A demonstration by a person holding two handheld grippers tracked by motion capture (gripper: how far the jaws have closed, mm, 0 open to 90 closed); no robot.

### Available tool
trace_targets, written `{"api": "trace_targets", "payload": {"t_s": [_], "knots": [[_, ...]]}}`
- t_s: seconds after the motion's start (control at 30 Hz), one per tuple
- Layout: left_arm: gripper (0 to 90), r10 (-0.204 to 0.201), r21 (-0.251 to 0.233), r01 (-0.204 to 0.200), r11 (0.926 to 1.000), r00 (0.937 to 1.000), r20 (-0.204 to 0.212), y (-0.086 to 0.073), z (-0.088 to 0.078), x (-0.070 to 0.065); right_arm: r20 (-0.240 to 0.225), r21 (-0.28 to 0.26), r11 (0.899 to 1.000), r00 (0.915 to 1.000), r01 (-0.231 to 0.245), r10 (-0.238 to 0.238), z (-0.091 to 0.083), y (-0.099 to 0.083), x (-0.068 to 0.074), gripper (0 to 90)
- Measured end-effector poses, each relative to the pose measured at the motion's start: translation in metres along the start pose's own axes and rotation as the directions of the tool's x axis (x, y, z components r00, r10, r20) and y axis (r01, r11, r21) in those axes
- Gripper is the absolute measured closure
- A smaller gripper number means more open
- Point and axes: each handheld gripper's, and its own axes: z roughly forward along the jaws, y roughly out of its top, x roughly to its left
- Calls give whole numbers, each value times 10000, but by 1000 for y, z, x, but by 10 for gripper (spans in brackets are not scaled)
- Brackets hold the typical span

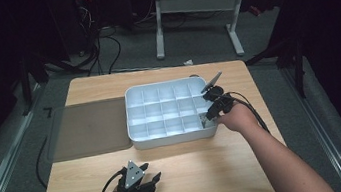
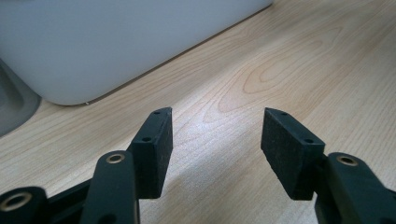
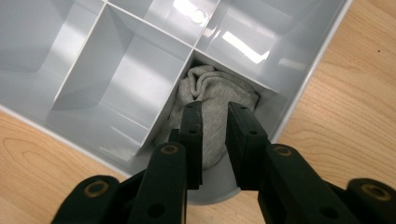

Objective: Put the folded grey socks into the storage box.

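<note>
A white tray (image 1: 137, 142) divided into several compartments stands in the middle of the wooden table. A crumpled grey cloth (image 3: 217, 86) lies in its near right corner compartment (image 1: 205, 119). My right gripper (image 3: 215, 112) points down into that compartment. Its jaws stand a little apart above the cloth, which shows through the gap, and the pads do not press on it. In the high view the right gripper (image 1: 210, 114) sits at the tray's right end. My left gripper (image 1: 153, 173) rests low near the table's front edge. Its jaws (image 2: 215, 140) are wide open over bare wood with nothing between them.
A grey mat (image 1: 89, 127) lies flat on the table, touching the tray's left side. The tray's white outer wall (image 2: 116, 42) rises just beyond the left gripper. A desk frame and cables stand on the floor beyond the table.
</note>
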Motion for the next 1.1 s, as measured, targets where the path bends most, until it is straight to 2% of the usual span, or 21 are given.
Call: {"api": "trace_targets", "payload": {"t_s": [0.23,0.4,0.6,0.63,0.73,0.8,0.83,0.9,1.1], "knots": [[441,67,13,-68,10000,10000,39,-1,0,-2,-58,-489,9987,9999,135,-138,-13,-12,2,746],[441,54,-5,-54,10000,10000,49,0,-1,-2,-79,-1193,9926,9997,218,-229,-23,-25,7,718],[441,12,-56,-11,10000,10000,24,1,-1,-1,-192,-1983,9799,9994,229,-272,-31,-44,12,673],[441,14,-58,-14,10000,10000,27,1,-1,-1,-74,-2044,9784,9994,321,-344,-32,-48,13,666],[441,61,-12,-60,10000,10000,55,1,-1,-2,-375,-2328,9723,9988,212,-307,-34,-59,16,643],[441,59,-12,-59,10000,10000,58,1,0,-3,-331,-2540,9667,9986,304,-401,-34,-67,18,628],[441,72,-14,-72,10000,10000,57,1,0,-3,-431,-2667,9634,9983,265,-394,-34,-71,18,620],[441,102,14,-102,9999,9999,63,1,0,-4,-348,-2774,9603,9986,296,-408,-33,-78,20,604],[441,137,37,-138,9999,9999,92,1,2,-6,-691,-3353,9420,9969,114,-367,-25,-103,21,576]]}}
